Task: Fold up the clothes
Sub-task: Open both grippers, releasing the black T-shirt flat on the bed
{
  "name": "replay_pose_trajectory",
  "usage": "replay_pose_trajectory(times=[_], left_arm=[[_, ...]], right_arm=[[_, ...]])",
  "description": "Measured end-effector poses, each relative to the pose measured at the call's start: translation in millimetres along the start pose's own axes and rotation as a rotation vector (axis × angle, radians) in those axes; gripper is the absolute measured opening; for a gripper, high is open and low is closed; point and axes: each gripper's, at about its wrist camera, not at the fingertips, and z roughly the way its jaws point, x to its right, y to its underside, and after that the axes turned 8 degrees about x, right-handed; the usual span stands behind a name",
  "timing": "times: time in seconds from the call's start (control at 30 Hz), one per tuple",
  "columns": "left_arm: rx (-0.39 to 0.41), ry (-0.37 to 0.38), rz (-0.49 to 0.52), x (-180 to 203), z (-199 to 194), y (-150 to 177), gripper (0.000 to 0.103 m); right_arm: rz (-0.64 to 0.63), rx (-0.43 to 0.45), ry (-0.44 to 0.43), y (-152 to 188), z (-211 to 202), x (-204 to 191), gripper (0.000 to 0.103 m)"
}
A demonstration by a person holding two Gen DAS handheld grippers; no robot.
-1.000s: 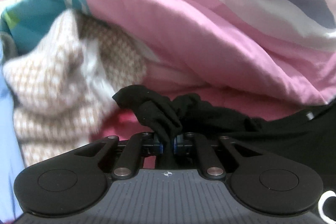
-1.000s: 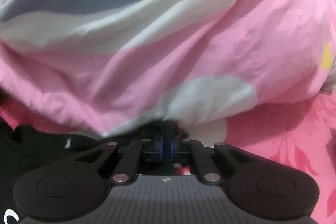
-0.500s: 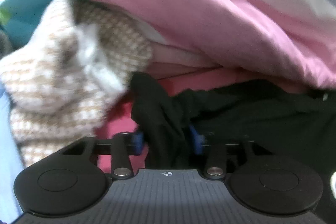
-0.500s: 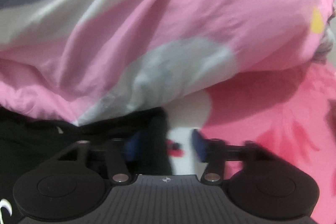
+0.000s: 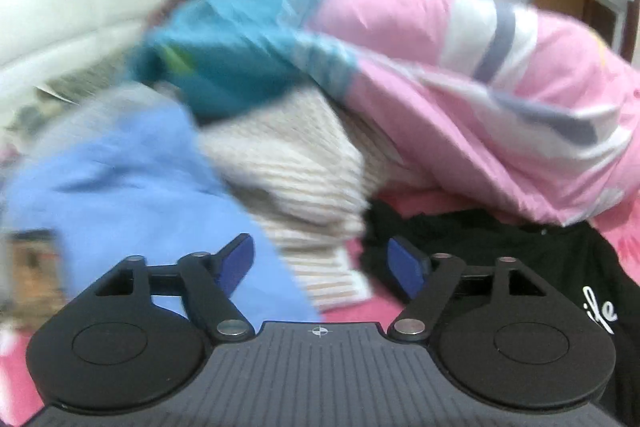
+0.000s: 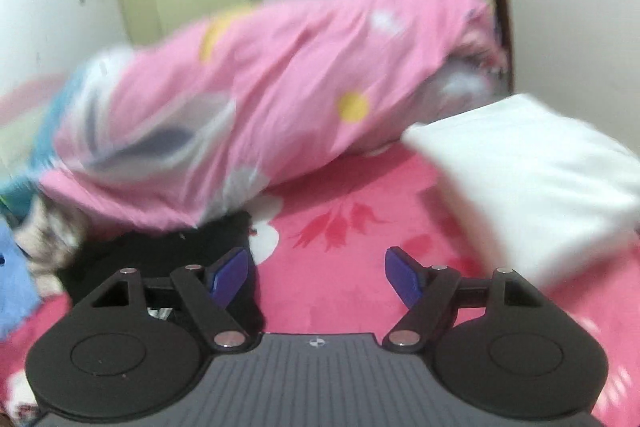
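Note:
A black garment [image 5: 500,247] with white lettering lies flat on the pink floral bed sheet [image 6: 360,211], its far edge under the pink quilt. In the right wrist view the same black garment [image 6: 168,247] lies at the lower left. My left gripper [image 5: 320,263] hangs above the bed with its jaws opening and nothing between the blue pads. My right gripper [image 6: 316,273] is likewise raised, its jaws opening, empty, over bare sheet just right of the garment's corner.
A bunched pink quilt [image 5: 460,99] with a teal part fills the back of the bed. A beige knit piece [image 5: 304,179] and a light blue garment [image 5: 120,187] lie at the left. A white folded pile [image 6: 528,179] sits at the right.
Both grippers let go of the black garment, opened wide, and pulled back and up from the quilt. The garment now lies spread on the sheet.

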Motion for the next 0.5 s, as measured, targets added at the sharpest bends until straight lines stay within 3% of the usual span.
replay_pose_trajectory(times=[0.13,0.23,0.37,0.43,0.5], left_arm=[[0.042,0.002,0.039,-11,-53,6,0.097],[0.004,0.084,0.043,12,-66,38,0.097],[-0.087,0.279,0.024,68,-62,103,0.097],[-0.128,0.337,0.029,102,-56,130,0.096],[-0.108,0.351,0.083,133,-51,153,0.093]], right_arm=[[0.119,0.033,-0.048,26,-73,18,0.078],[0.188,-0.026,-0.111,55,-74,17,0.078],[0.187,-0.141,-0.147,99,-7,-9,0.070],[0.183,-0.183,-0.147,111,33,-22,0.067],[0.182,-0.211,-0.139,118,73,-33,0.064]])
